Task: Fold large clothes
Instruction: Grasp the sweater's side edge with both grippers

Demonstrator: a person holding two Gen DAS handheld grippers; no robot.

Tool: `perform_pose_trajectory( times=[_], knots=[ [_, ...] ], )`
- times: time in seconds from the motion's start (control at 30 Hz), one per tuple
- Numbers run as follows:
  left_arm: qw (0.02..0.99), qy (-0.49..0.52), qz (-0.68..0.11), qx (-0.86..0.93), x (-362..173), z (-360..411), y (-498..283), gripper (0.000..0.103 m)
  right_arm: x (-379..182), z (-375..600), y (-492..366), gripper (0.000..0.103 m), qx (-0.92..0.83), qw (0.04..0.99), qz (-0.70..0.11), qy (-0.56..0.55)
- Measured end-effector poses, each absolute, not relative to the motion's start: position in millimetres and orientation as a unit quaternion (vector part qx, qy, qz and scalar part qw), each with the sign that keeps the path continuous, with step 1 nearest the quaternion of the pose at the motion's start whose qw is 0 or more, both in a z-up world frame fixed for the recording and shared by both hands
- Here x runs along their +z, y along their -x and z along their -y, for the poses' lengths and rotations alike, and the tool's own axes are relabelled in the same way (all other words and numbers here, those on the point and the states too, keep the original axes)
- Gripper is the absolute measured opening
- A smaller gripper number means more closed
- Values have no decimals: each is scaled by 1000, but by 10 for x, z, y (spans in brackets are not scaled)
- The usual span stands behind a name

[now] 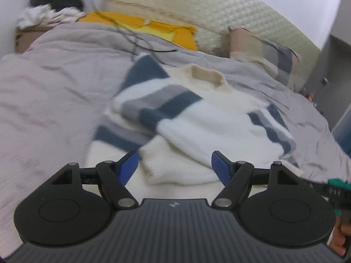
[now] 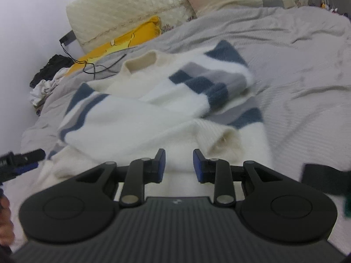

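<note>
Sweater, white with blue and grey stripes, lies across the middle of both views on a grey bedspread. Its 2 sleeves are folded in over the chest, and the cream collar points toward the top of the frame. In the left wrist view, the left gripper sits at the lower centre with its jaws spread wide; a white ribbed cuff lies between the blue pads, which do not press on it. In the right wrist view, the right gripper has its jaws set narrowly apart over the white hem, pinching nothing. Behind the sweater a yellow cloth lies against a cream quilted headboard, with a thin black cable trailing over the bedspread at the upper left.
</note>
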State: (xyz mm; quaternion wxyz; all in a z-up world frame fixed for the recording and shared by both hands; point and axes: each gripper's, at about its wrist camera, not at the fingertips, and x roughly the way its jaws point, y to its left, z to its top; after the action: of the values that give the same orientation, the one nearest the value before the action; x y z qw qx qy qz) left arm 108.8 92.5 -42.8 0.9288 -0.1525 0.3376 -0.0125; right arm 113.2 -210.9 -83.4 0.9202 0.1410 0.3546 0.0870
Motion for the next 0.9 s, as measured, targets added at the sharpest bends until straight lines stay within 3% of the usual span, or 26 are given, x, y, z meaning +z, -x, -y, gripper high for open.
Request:
perform_pose_trajectory(
  times=[0.2, 0.4, 0.43, 0.6, 0.77, 0.9],
  knots=[
    [915, 185, -359, 18, -364, -1243, -482, 78, -602, 2338, -640, 33, 68, 917, -353, -171],
    [866, 304, -392, 66, -601, -1740, -4, 78, -725, 2612, -353, 76, 20, 897, -376, -233],
    [856, 324, -397, 67, -659, -1807, 29, 77, -762, 2654, -333, 80, 14, 890, -379, -252],
    [812, 406, -417, 28, -910, -1911, 57, 77, -949, 2812, -392, 78, -35, 864, -403, -298],
    [786, 415, -458, 6, -1131, -1728, -62, 77, -1262, 2989, -412, 80, -64, 818, -426, -381],
    [788, 427, -442, -35, -1083, -1675, -24, 76, -1366, 3012, -374, 82, -44, 799, -416, -432]
  ],
)
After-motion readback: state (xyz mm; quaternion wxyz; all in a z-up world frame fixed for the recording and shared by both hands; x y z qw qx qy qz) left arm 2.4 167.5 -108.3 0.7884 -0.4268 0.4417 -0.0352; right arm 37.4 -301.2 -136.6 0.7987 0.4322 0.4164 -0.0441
